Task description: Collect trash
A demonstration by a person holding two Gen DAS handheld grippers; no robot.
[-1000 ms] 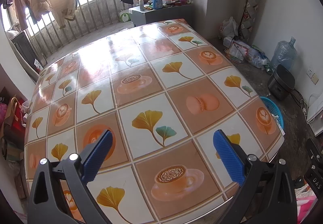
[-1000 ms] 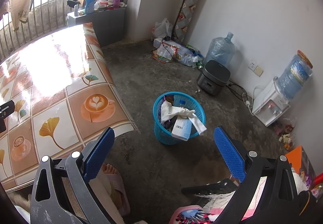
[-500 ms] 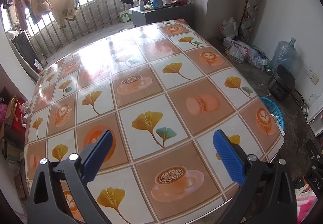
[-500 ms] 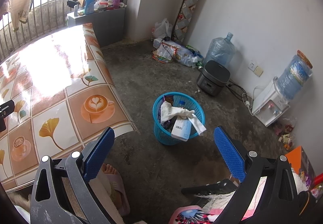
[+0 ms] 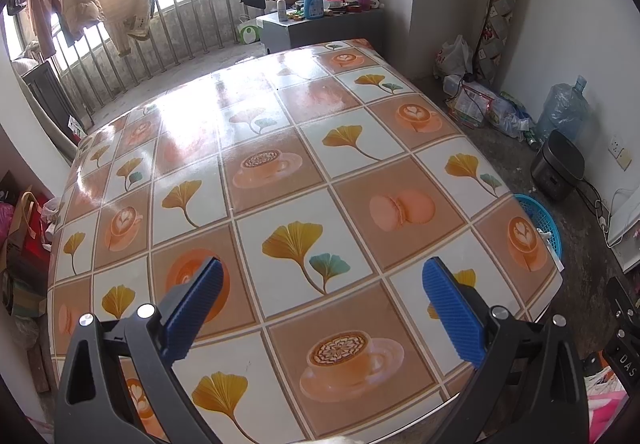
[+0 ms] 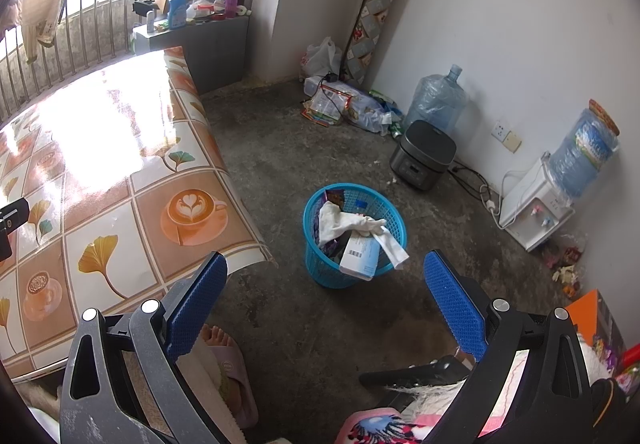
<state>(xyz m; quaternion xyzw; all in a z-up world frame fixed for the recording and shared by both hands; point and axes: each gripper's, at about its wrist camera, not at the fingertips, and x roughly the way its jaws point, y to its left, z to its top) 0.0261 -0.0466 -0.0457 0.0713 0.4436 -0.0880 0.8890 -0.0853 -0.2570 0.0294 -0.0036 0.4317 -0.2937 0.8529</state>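
A blue plastic basket (image 6: 320, 268) stands on the concrete floor beside the table's corner. It holds a crumpled white cloth (image 6: 344, 224), a white and blue box (image 6: 360, 258) leaning over the rim, and wrappers. My right gripper (image 6: 324, 292) hovers open above the floor just short of the basket, with nothing between its blue pads. My left gripper (image 5: 320, 300) hangs open and empty over the table (image 5: 280, 163), whose patterned cover shows no loose items. The basket's rim (image 5: 538, 217) peeks out past the table's right edge in the left wrist view.
A rice cooker (image 6: 422, 155), water bottle (image 6: 436, 101) and water dispenser (image 6: 536, 203) line the right wall, with bags (image 6: 340, 103) in the corner. A person's foot in a slipper (image 6: 224, 360) is under my right gripper. A grey cabinet (image 5: 320, 27) stands beyond the table.
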